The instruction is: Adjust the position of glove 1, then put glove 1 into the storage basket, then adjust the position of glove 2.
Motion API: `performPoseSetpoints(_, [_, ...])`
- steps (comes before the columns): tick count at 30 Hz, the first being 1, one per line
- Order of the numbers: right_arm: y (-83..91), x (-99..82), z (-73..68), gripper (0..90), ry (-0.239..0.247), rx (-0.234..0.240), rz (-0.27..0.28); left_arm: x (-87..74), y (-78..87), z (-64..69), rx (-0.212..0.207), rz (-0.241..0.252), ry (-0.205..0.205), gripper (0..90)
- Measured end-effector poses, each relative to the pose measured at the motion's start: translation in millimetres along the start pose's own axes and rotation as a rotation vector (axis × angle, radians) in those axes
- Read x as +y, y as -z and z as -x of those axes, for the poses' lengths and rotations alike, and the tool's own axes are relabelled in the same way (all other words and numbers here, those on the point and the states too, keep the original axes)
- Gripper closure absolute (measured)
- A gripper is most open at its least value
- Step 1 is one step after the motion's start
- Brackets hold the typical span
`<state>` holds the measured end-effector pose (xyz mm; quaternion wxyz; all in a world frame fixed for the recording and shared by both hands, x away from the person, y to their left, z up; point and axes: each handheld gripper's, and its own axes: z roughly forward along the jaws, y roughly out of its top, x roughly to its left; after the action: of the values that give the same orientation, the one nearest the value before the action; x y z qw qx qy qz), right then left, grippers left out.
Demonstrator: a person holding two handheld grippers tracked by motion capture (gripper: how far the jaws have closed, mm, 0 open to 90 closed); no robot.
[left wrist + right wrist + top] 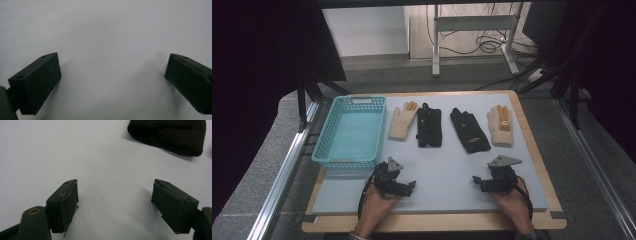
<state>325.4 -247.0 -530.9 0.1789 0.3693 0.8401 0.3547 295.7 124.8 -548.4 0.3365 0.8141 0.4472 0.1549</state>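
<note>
A turquoise basket [350, 131] sits at the far left of the bench [432, 223]. Right of it, two cream gloves [402, 121] [500, 126] flank two black gloves [429, 127] [469, 130] in a row. Cables [484, 44] lie on the floor beyond.

black glove [170, 135] — cropped by top edge

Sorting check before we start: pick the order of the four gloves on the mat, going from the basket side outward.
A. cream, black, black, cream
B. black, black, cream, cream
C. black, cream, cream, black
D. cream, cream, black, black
A: beside the blue basket lies a cream glove, then two black gloves, then another cream glove.
</note>
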Motion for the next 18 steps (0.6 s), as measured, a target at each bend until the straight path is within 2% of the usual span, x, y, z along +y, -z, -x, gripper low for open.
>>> performPoseSetpoints(18, [0.0,-0.3,-0.6,20.4,0.006,-0.009,0.000,-0.5,0.3,0.2,0.002,0.002,0.000,1.0])
